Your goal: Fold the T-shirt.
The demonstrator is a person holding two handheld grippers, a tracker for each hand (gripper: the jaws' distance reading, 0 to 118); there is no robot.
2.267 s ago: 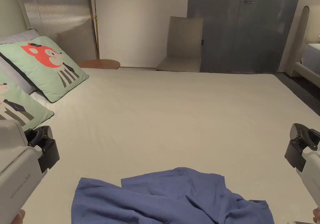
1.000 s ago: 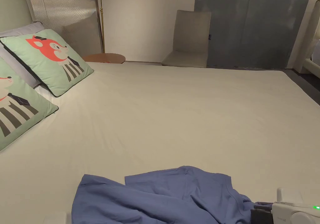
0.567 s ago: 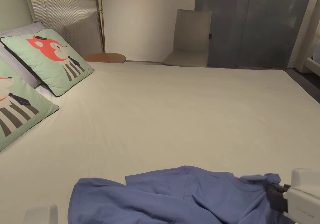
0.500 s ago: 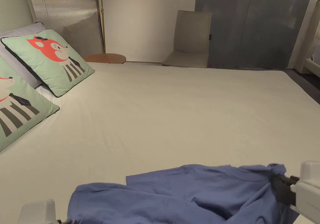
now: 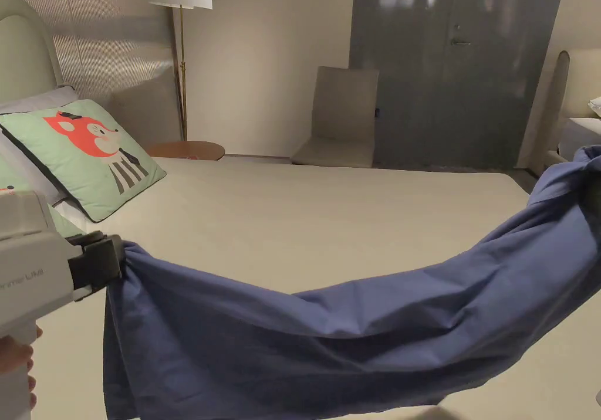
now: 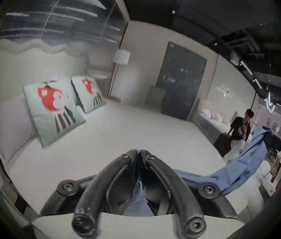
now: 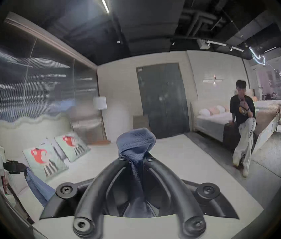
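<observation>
Cream bedding covers the wide bed [image 5: 328, 216] that takes up most of the head view, with a grey double door [image 5: 458, 63] at about 1 o'clock, a beige chair [image 5: 340, 116] near 12 o'clock in front of it, and a floor lamp [image 5: 179, 4] at 11 o'clock beside a small round wooden table [image 5: 186, 149]. A mint cushion with a red cartoon animal [image 5: 88, 151] leans against the headboard end at 10 o'clock. The blue T-shirt [image 5: 328, 345] is lifted off the bed and hangs in a sagging band from 9 o'clock to 3 o'clock, its lower edge drooping toward 6 o'clock. The left gripper [image 5: 120, 260] sits at 9 o'clock with its jaws pressed together on one end of the shirt; in the left gripper view its jaws [image 6: 138, 156] meet at the tips with blue cloth [image 6: 138, 203] running down between them. The right gripper [image 7: 137, 157] pinches the other end of the shirt, a bunched knob of fabric [image 7: 135, 142] poking out past its closed tips; in the head view that end rises to the frame edge at 3 o'clock. In the right gripper view, a person in a dark top [image 7: 242, 111] sits on the edge of a second bed [image 7: 210, 122] at 3 o'clock.
</observation>
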